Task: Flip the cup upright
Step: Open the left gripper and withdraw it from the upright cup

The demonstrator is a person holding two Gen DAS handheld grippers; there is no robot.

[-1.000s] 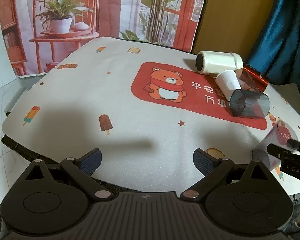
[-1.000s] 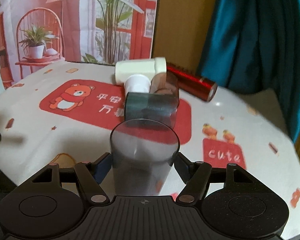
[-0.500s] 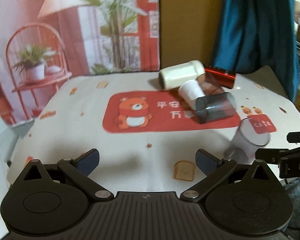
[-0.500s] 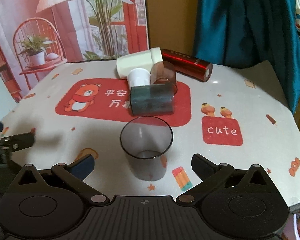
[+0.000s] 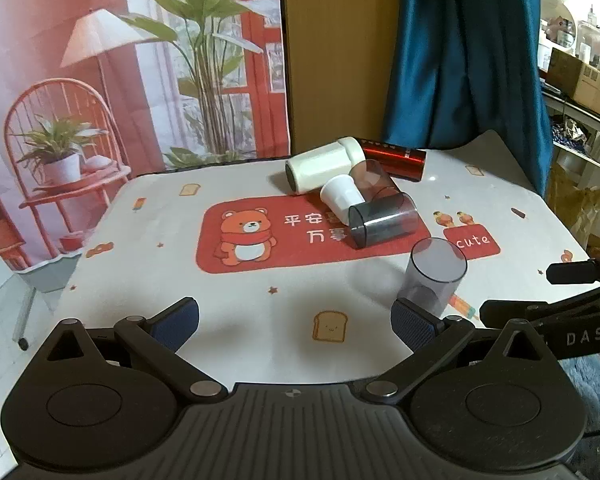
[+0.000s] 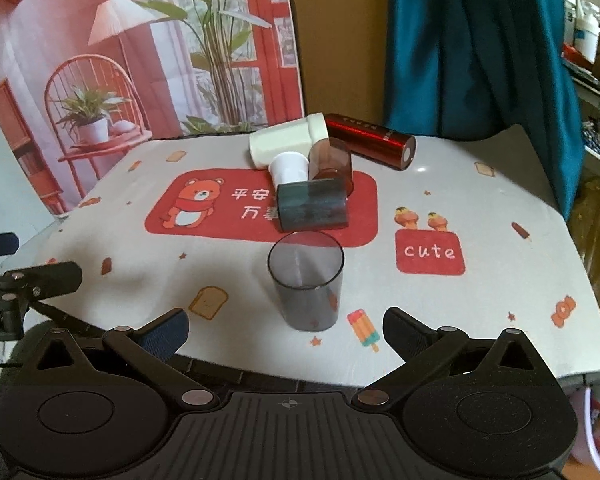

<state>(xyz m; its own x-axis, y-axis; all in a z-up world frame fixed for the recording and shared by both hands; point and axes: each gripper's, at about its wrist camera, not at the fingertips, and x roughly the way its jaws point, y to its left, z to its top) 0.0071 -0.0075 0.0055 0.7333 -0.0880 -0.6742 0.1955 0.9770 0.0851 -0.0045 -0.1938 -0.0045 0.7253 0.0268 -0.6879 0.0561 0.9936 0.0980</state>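
Now upright: grey cup [image 6: 306, 286]

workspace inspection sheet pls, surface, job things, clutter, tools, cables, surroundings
surface: table under a printed cloth with a bear.
job's things: grey cup upright, mouth up, standing free.
clutter: dark cup, brown cup, white cup, white bottle and red bottle, all lying in a heap behind.
tools: left tool and right tool open, holding nothing.
cables: nothing seen.
surroundings: printed backdrop, blue curtain.
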